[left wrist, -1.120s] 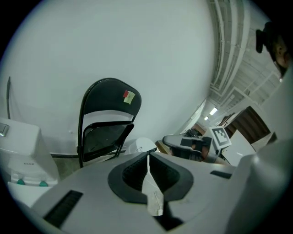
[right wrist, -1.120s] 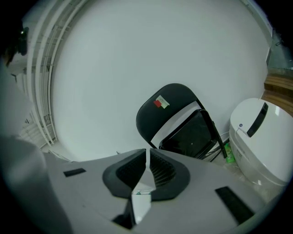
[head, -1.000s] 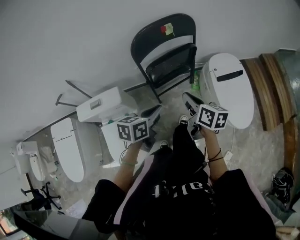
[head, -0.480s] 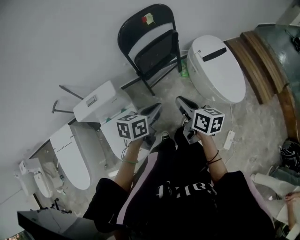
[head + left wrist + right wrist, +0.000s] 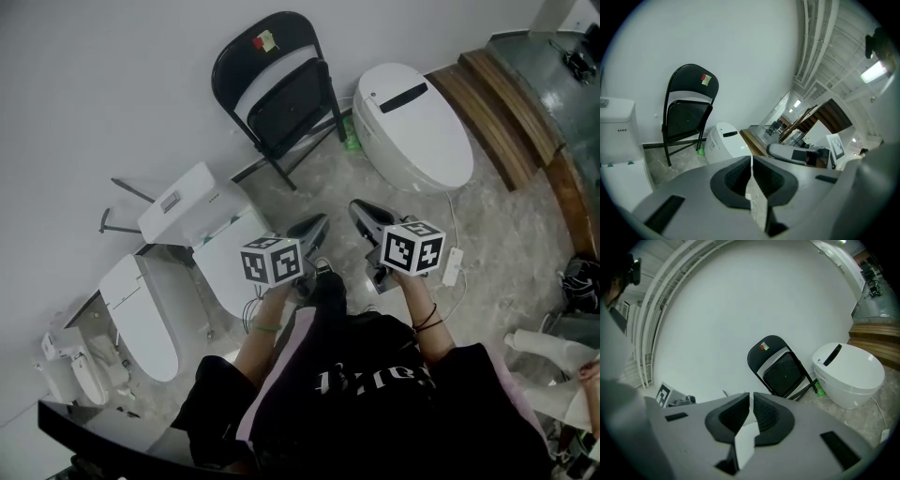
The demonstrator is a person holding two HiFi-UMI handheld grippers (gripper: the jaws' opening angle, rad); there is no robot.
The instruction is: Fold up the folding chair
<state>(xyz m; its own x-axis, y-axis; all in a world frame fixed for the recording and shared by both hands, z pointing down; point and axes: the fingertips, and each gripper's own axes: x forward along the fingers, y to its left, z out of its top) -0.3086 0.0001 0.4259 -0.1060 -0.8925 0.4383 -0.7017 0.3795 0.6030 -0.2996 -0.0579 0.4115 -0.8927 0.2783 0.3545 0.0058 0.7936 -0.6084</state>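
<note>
The black folding chair leans against the white wall, its seat tipped up flat against the backrest, with a small red and green sticker on the top. It also shows in the left gripper view and the right gripper view. My left gripper and right gripper are side by side over the floor, short of the chair and pointing toward it. Both are shut with nothing between the jaws.
A white toilet stands right of the chair, with a green bottle between them. More white toilets and a tank crowd the left side. Wooden steps rise at the right. A cable with a plug lies on the floor.
Both grippers have drawn back from the chair, and the gap to its feet has grown. The chair sits further up and left in the head view. The jaws stay shut.
</note>
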